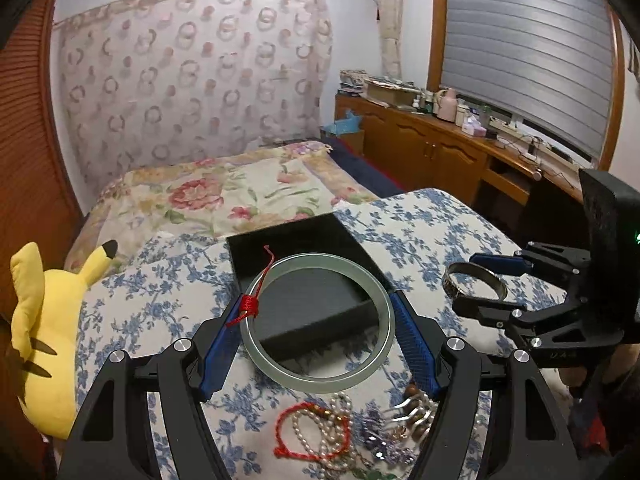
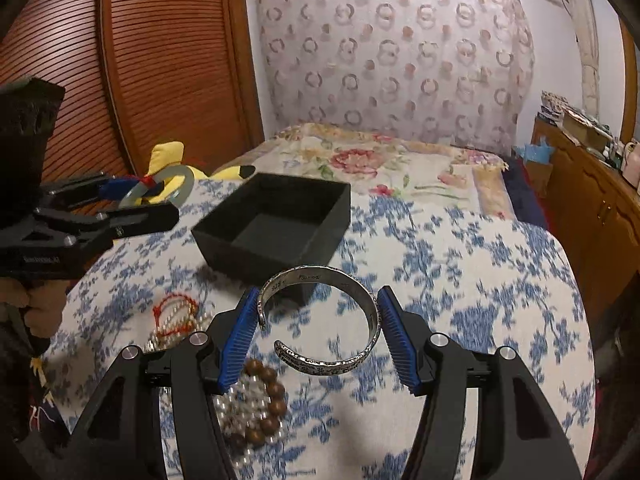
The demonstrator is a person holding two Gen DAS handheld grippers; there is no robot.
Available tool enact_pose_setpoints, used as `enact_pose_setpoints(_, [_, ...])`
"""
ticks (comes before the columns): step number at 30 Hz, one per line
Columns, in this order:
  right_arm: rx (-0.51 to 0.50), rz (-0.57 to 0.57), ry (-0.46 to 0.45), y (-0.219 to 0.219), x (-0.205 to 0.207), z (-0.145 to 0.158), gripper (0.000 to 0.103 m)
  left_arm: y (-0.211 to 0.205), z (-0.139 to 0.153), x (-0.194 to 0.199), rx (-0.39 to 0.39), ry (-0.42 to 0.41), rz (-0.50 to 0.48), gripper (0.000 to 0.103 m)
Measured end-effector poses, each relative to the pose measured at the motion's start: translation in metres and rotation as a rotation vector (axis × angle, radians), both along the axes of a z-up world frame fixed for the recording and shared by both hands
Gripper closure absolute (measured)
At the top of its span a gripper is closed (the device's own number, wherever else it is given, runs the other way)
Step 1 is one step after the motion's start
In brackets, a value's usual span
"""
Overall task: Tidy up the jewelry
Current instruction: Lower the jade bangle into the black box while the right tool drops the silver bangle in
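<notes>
Left gripper (image 1: pixel 318 326) fingers pinch the jade bangle (image 1: pixel 318 320), right gripper (image 2: pixel 318 334) fingers pinch the silver cuff (image 2: pixel 320 320); black box (image 2: pixel 276 224) ahead, so carry level, release low inside.

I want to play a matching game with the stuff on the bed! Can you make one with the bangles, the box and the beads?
Things:
1. pale green jade bangle with a red cord
2. engraved silver open cuff bracelet
3. square black box
4. brown wooden bead bracelet

Places or states:
A. lying on the blue flowered cloth
B. clamped in the left claw
C. standing open with nothing inside
D. clamped in the right claw

Pairs: 1-B, 2-D, 3-C, 4-A
</notes>
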State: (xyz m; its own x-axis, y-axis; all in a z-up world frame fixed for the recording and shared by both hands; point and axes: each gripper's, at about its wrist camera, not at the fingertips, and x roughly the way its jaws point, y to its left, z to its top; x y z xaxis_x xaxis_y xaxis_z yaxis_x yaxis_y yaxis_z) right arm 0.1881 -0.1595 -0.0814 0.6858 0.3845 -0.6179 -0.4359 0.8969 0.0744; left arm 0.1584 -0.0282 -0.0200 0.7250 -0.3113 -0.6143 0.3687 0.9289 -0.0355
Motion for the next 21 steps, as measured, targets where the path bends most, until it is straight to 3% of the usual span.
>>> enact_pose_setpoints(9, [-0.022, 0.052, -0.017, 0.035, 0.049, 0.001, 0.04, 0.022, -0.007, 0.024, -0.01, 0.015, 0.067, 0.034])
enact_pose_setpoints(21, [-0.028, 0.076, 0.039, 0.069, 0.106, -0.014, 0.04, 0.046, -0.017, 0.041, -0.012, 0.037, 0.124, 0.034])
